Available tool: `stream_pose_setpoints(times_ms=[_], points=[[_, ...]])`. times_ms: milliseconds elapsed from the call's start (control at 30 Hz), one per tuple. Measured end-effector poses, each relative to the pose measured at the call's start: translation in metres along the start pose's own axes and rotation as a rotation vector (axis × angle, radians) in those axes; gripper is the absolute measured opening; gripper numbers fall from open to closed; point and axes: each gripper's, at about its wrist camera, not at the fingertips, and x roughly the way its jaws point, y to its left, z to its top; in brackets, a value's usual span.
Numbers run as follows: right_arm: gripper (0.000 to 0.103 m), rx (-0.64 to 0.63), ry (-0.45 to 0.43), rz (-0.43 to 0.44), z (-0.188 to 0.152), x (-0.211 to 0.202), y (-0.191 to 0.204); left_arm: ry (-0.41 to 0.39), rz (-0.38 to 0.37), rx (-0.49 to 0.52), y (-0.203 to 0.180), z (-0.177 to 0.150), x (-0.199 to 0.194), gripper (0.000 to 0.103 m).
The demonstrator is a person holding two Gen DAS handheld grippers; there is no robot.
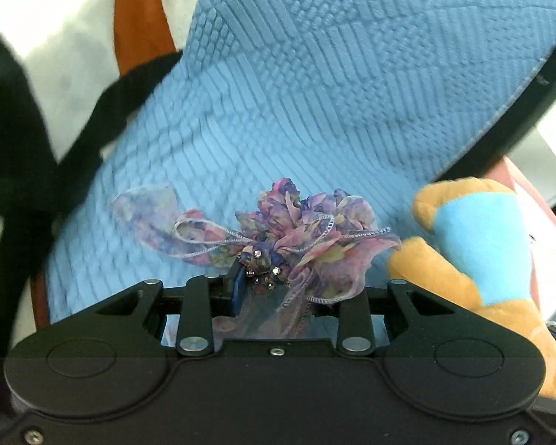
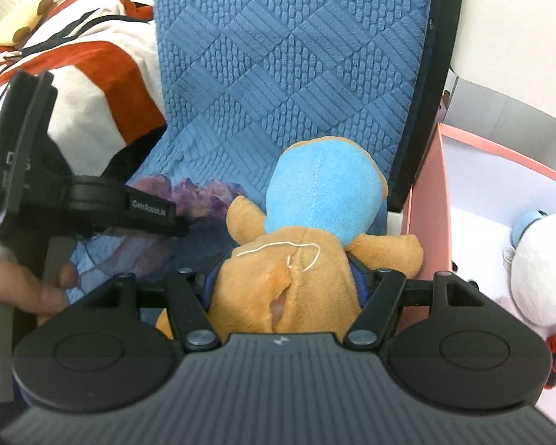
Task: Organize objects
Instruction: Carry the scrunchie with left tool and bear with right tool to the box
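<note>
On the left, the left gripper (image 1: 274,289) was closed on a floral fabric hair accessory (image 1: 296,237), a bunch of sheer pink, purple and blue ruffles with thin corded loops and small rhinestones at its knot. The accessory lay against a blue quilted cover (image 1: 315,74) stitched in blocks of stripes and dots, edged on the right by a black frame (image 1: 530,111). Beyond the cover's left edge sat white, orange and black patterned bedding (image 2: 92,59).

Just right of the accessory was a plush toy (image 2: 315,230), tan-bodied with a sky-blue head panel, a loose pale thread across its back and a split seam showing lighter stuffing low down. The right gripper (image 2: 289,278) was clamped around the toy's body, its jaws pressing the sides below the stubby arms, the toy held upright against the blue cover. In the right wrist view the left gripper showed tilted on its side, with a hand (image 2: 22,282) on its handle.

Farther right stood a pink box (image 2: 426,204) with a white interior, holding a white plush toy (image 2: 541,267).
</note>
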Motion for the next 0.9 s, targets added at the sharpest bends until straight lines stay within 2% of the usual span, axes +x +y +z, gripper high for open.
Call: stream_pose_setpoints(times_ms=[200,500,733,900], points=[[0.068,-0.013,-0.011,0.007,-0.011,-0.026,0.001,0.004,-0.005,0.008,-0.008,-0.02,-0.025,0.03],[0.068,0.014,-0.039,0.035,-0.012,-0.069,-0.01,0.011,-0.083,-0.055,-0.016,-0.032,-0.057,0.029],[0.068,0.045,-0.093,-0.003,-0.001,-0.108,-0.038,-0.019,-0.117,-0.036,-0.054,-0.016,-0.094,0.029],[0.068,0.077,-0.149,-0.038,0.014,-0.138,-0.069,-0.059,-0.133,0.015,-0.097,-0.004,-0.121,0.029]])
